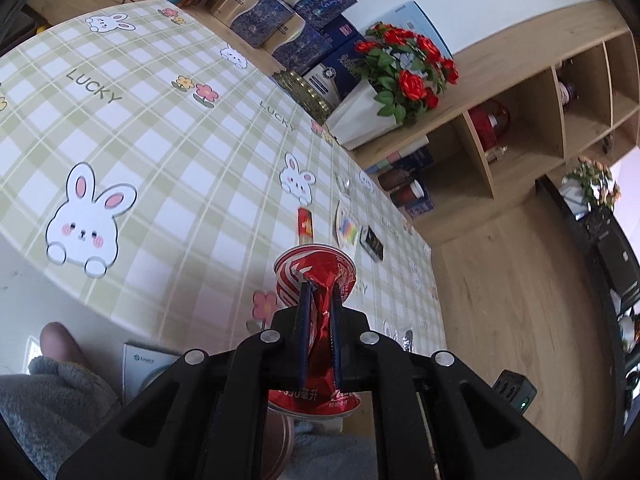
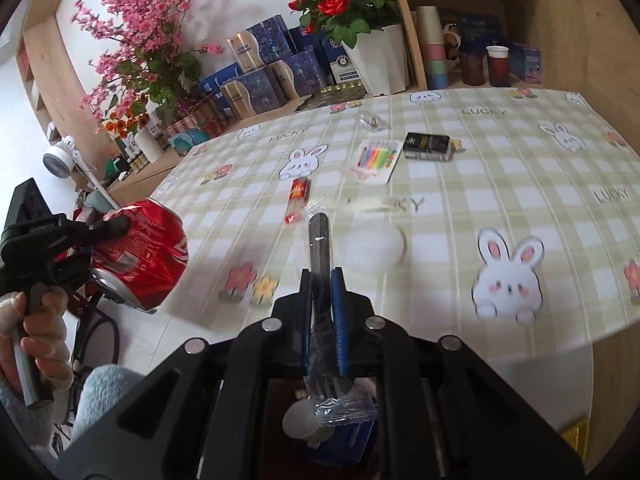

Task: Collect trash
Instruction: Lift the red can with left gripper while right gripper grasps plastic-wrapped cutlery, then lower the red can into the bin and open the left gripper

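Observation:
A crushed red soda can (image 1: 316,276) is pinched at its dented middle by my left gripper (image 1: 320,286), held just off the near edge of the bunny-print table (image 1: 160,152). The right wrist view shows the same can (image 2: 148,248) at the left, in the left gripper (image 2: 108,226) beside the table corner. My right gripper (image 2: 322,272) is shut on a black plastic fork in a clear wrapper (image 2: 319,240), lifted above the table. The fork's tines hang back under the jaws.
On the table lie a red packet (image 2: 298,200), a card of coloured candles (image 2: 374,160), a black box (image 2: 427,146), a clear wrapper (image 2: 372,122) and a white blurred lump (image 2: 372,250). A rose pot (image 2: 380,60) and blue boxes (image 2: 260,80) line the far side.

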